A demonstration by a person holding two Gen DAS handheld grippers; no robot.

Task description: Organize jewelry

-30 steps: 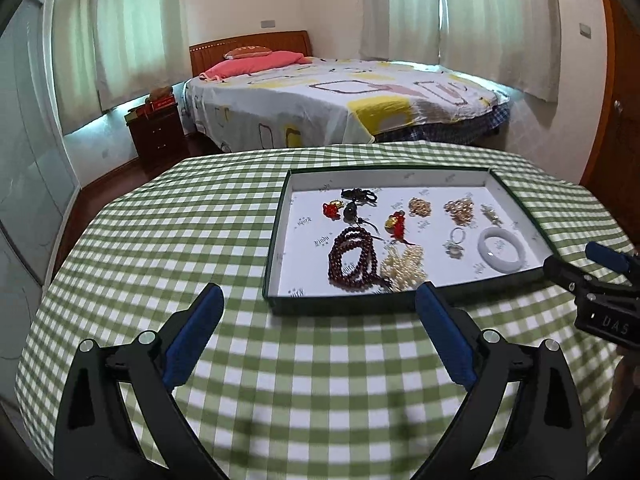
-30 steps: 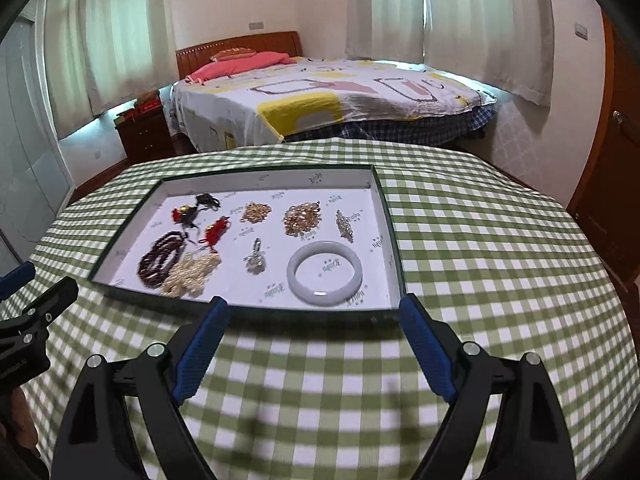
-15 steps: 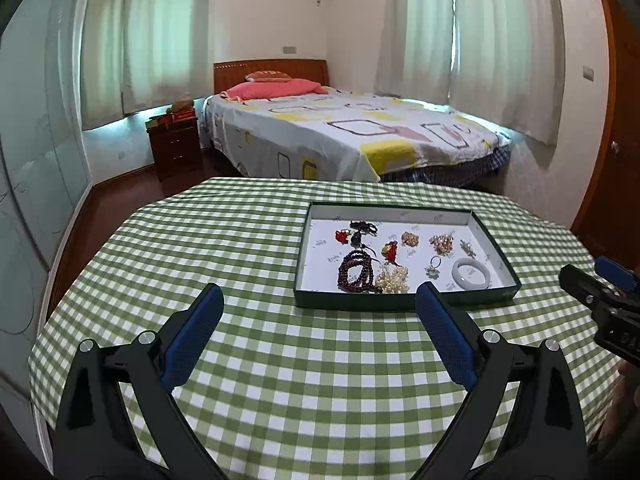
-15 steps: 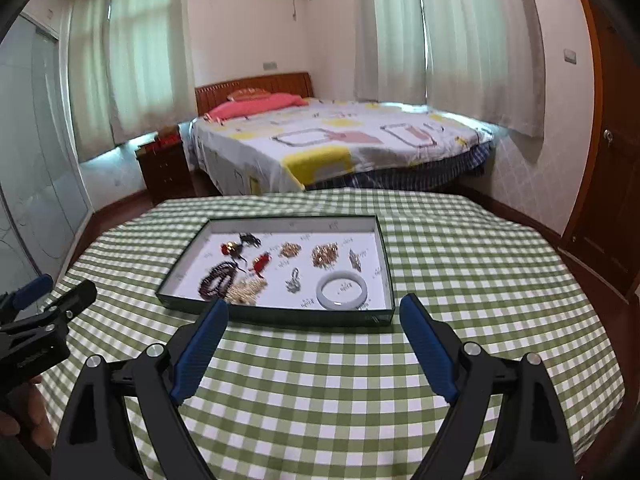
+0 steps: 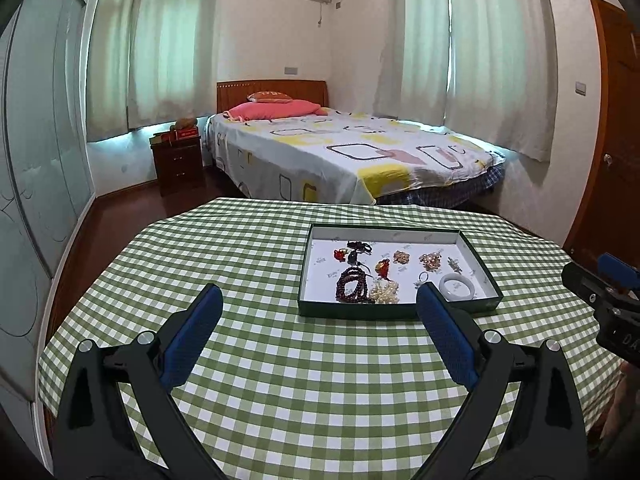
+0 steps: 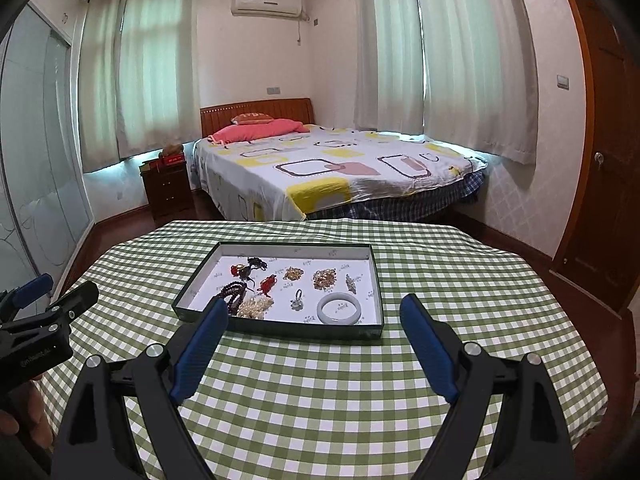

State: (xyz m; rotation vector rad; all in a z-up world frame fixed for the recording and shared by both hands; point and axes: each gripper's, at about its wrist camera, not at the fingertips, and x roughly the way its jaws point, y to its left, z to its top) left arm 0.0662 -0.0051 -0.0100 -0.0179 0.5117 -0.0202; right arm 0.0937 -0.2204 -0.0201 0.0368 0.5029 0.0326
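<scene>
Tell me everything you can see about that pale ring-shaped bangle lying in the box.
The bangle is a smooth, thick, closed hoop, milky white with a faint grey-green tint, looking like jade or glass. It lies flat on the white printed lining of the shallow dark green tray, in the near right corner, close to the front wall. Through its middle the lining shows. It lies apart from the other pieces; a small silvery charm sits just to its left. Neither gripper touches it.
</scene>
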